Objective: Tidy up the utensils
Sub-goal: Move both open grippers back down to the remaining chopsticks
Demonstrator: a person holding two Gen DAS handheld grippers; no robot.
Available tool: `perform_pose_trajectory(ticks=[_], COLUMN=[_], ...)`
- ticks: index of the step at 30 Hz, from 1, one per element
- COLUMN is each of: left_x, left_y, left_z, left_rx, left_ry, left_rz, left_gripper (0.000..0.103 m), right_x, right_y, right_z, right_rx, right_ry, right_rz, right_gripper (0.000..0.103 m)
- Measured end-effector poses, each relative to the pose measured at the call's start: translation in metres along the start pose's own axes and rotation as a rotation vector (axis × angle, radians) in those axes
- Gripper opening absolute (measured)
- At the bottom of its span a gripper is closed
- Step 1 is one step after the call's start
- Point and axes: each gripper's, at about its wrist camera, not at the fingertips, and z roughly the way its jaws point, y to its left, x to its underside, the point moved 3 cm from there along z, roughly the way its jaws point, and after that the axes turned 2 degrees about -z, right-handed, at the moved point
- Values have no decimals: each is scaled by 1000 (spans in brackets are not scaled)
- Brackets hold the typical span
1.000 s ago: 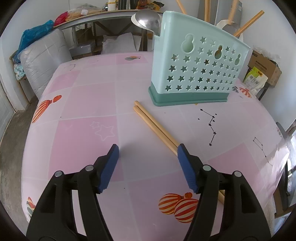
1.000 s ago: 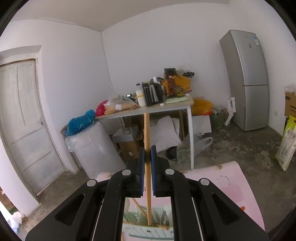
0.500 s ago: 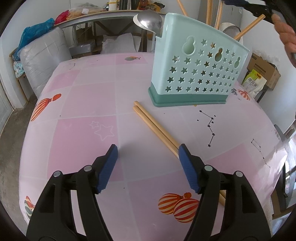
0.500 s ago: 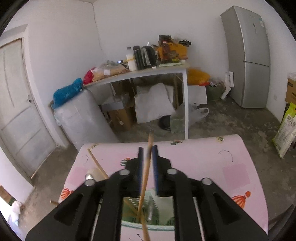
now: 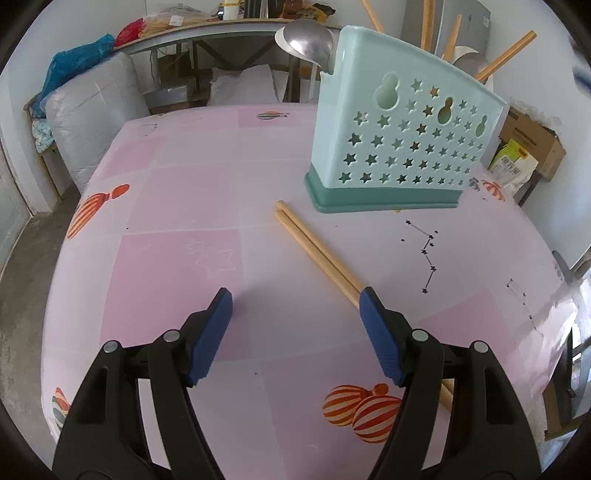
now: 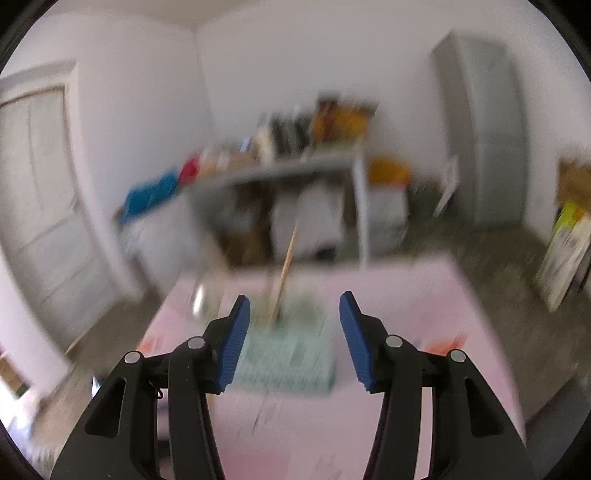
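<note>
A mint-green utensil holder (image 5: 400, 142) with star cut-outs stands on the pink tablecloth (image 5: 177, 192). It holds several wooden chopsticks (image 5: 504, 55) and a steel ladle (image 5: 306, 37). Two wooden chopsticks (image 5: 314, 247) lie side by side on the cloth in front of it, running under my left gripper's right finger. My left gripper (image 5: 295, 306) is open and empty just above the cloth. My right gripper (image 6: 293, 310) is open and empty above the holder (image 6: 288, 354); this view is blurred. A chopstick (image 6: 284, 273) stands in the holder ahead of it.
A cluttered grey side table (image 5: 229, 26) and a wrapped bundle (image 5: 88, 107) stand behind the pink table. A cardboard box and a bag (image 5: 524, 147) sit on the floor at the right. A fridge (image 6: 480, 129) and a door (image 6: 40, 192) show in the right wrist view.
My right gripper has opened and let go of the chopstick, which now stands in the holder. The right gripper is moving, so its view is blurred. My left gripper has barely moved.
</note>
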Motion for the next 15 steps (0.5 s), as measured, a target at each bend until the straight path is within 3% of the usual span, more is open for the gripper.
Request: perform_pose_trajectory(ticks=[3, 7, 11, 15], left_x=[0, 0, 1, 1], left_y=[2, 12, 17, 18], left_z=[0, -2, -3, -3], left_rx=[-30, -57, -59, -57], left_ry=[7, 5, -1, -4], left_rz=[1, -20, -32, -38], left_gripper=[68, 68, 68, 68], right_x=[70, 134, 165, 163], right_y=[16, 39, 61, 71], right_z=[38, 69, 93, 99], right_rx=[-75, -178, -203, -178], right_ry=[241, 423, 516, 505], right_rz=[16, 57, 19, -40], right_gripper=[50, 41, 32, 25])
